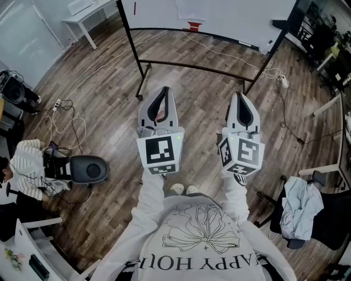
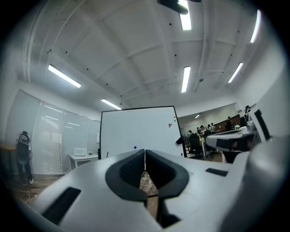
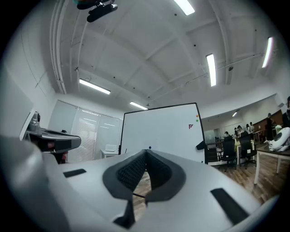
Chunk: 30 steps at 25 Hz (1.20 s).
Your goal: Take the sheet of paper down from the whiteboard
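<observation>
White paper sheet hangs on the black-framed whiteboard at top centre, well apart, ahead between the left tool and right tool, both closed and empty.

The whiteboard looks smooth and glossy, its frame metal, the floor wood.

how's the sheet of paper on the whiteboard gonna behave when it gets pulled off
The sheet of paper looks thin and flat against the whiteboard, so probably floppy and very light. A sharp yank might tear it. The whiteboard stands on a slim frame, so pushing on it may shift the board.
</observation>
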Each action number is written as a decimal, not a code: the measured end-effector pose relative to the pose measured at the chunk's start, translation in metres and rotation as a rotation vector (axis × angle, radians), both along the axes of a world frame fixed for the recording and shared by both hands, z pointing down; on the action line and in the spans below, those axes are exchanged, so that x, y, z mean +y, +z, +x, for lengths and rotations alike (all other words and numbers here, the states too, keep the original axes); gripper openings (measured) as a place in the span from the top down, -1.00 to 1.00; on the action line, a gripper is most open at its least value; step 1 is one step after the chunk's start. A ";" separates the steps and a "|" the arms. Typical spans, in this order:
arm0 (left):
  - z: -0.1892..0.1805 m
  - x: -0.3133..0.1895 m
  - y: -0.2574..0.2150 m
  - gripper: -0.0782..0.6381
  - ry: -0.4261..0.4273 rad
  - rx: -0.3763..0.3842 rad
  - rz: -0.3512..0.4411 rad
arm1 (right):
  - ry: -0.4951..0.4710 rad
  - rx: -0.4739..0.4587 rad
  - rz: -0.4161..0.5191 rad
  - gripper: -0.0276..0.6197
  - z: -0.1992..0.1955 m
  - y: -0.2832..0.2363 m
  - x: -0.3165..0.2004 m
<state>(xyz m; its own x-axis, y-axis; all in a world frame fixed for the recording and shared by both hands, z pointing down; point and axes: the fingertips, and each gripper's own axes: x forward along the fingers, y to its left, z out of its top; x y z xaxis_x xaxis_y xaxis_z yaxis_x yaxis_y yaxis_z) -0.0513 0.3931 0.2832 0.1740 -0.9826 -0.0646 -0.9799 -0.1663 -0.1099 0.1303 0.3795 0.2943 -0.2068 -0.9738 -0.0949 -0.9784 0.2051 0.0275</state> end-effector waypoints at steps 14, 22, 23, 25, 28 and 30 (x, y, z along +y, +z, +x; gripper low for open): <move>0.018 -0.013 0.008 0.76 -0.015 0.001 -0.010 | -0.011 -0.018 0.008 0.91 0.020 0.008 -0.014; 0.019 -0.028 0.023 0.76 -0.045 0.022 -0.038 | -0.047 -0.013 -0.017 0.91 0.018 0.019 -0.035; 0.019 -0.032 0.025 0.76 -0.046 0.022 -0.042 | -0.049 -0.013 -0.021 0.91 0.017 0.021 -0.040; 0.017 -0.044 0.028 0.76 -0.048 0.025 -0.043 | -0.052 -0.014 -0.025 0.91 0.015 0.024 -0.053; 0.012 -0.072 0.031 0.76 -0.048 0.028 -0.038 | -0.055 -0.019 -0.031 0.91 0.010 0.030 -0.081; 0.006 -0.097 0.034 0.76 -0.044 0.029 -0.036 | -0.055 -0.016 -0.032 0.91 0.004 0.033 -0.105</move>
